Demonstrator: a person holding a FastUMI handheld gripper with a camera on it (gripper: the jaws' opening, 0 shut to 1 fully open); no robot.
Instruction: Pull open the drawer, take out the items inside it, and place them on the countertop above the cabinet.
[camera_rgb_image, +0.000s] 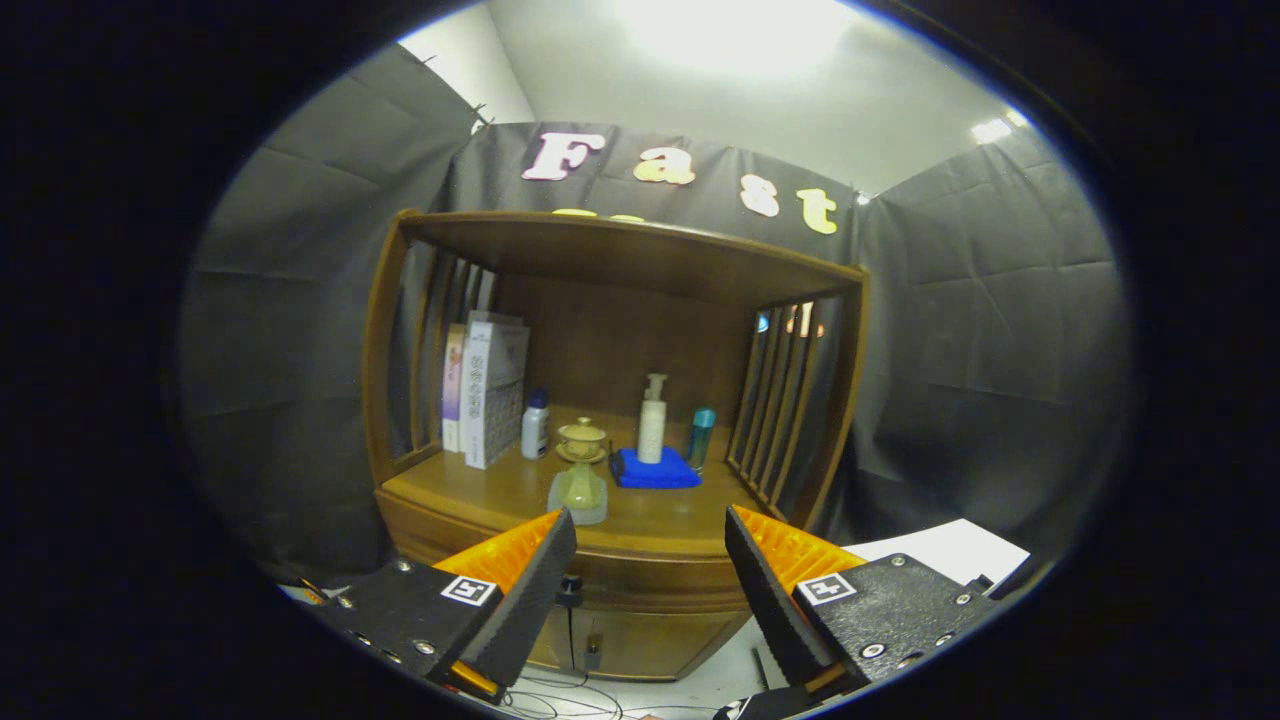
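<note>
The drawer (640, 580) sat shut in the front of the wooden cabinet (610, 610), just under the countertop (520, 490), its small dark knob (569, 590) showing in the gap beside the left finger. Whatever lay inside it could not be seen.

The gripper (650, 545) was held level and facing the cabinet squarely, a little way back from the drawer front, with its fingers (530, 590) spread wide apart and nothing between them. Neither finger touched the knob or the cabinet.

On the countertop, just beyond the fingers, stood a pale green bottle (578, 492). Behind it came a small lidded cup on a saucer (582, 440), and to the right of that a blue pad (655, 469) with a cream pump bottle (652, 420) upright on it. A teal bottle (701, 435) stood just beside the pad, a white bottle with a blue cap (535, 425) left of the cup, and upright boxes (485, 390) near the left slatted side (440, 350). A white surface (950, 550) lay to the right of the cabinet.
</note>
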